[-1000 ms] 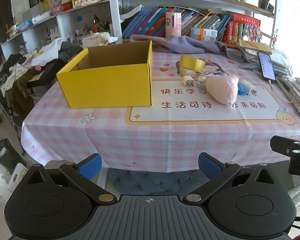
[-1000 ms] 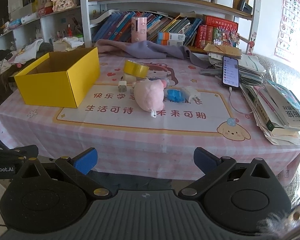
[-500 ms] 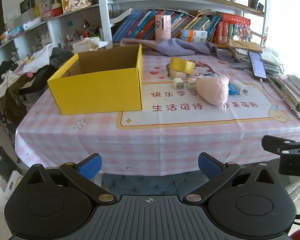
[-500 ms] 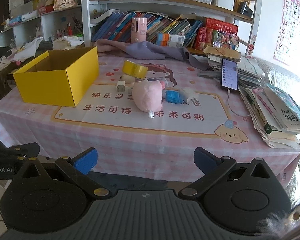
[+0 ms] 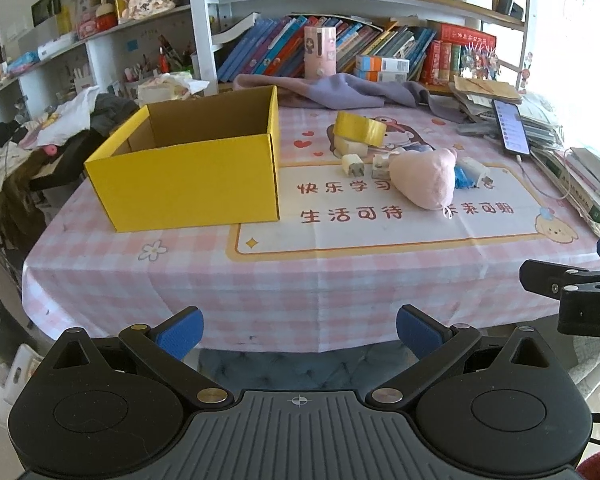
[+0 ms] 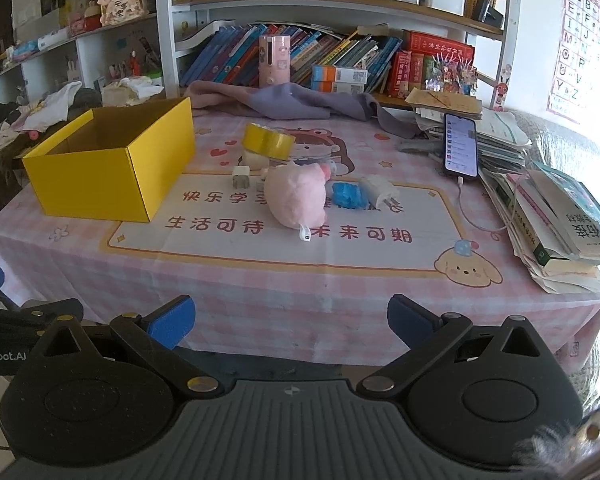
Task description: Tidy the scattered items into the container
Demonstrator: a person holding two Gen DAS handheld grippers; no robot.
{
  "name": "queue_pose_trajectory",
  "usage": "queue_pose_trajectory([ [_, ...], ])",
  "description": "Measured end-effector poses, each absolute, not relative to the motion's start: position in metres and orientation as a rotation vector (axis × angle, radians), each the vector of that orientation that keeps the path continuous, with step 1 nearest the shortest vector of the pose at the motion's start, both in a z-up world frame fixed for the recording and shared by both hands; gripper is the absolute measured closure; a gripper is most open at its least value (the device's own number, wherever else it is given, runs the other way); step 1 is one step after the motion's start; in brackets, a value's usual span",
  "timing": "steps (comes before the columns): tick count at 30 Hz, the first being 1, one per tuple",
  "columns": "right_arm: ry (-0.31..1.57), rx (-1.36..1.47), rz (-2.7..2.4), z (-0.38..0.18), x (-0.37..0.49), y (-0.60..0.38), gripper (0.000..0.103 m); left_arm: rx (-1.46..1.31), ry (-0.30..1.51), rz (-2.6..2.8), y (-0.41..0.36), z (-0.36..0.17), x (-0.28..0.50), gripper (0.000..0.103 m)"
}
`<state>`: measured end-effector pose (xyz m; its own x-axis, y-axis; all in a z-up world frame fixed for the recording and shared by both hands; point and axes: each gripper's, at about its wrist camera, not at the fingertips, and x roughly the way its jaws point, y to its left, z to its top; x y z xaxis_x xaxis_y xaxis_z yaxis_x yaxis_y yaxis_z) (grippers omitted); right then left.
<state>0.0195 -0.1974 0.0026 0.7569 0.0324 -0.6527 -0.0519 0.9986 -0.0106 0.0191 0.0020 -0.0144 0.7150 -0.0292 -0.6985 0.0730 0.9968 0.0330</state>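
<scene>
An open yellow cardboard box [image 5: 188,168] [image 6: 112,160] stands on the left of the pink checked table; its inside looks empty. To its right lie a yellow tape roll [image 5: 360,128] [image 6: 268,142], a pink plush toy [image 5: 424,180] [image 6: 298,196], small white chargers [image 5: 353,165] [image 6: 241,176], a blue item [image 6: 350,195] and a white plug [image 6: 380,190]. My left gripper [image 5: 300,330] and right gripper [image 6: 290,318] are both open and empty, held off the table's near edge.
A phone [image 6: 461,146] on a cable leans on stacked books [image 6: 560,216] at the table's right. A purple cloth [image 6: 292,104] lies at the back before a bookshelf. Clothes are piled to the left [image 5: 40,132]. The right gripper shows in the left wrist view [image 5: 572,292].
Both grippers have drifted slightly; the left view shifted so the box and items sit further left and lower. Nothing on the table moved. Both grippers stay open.
</scene>
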Motion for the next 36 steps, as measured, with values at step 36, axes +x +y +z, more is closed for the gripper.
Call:
queue_pose_trajectory([
  [36, 0.719, 0.016, -0.029, -0.009, 0.038, -0.221, 0.011, 0.07, 0.764, -0.22, -0.026, -0.022, 0.046, 0.0],
])
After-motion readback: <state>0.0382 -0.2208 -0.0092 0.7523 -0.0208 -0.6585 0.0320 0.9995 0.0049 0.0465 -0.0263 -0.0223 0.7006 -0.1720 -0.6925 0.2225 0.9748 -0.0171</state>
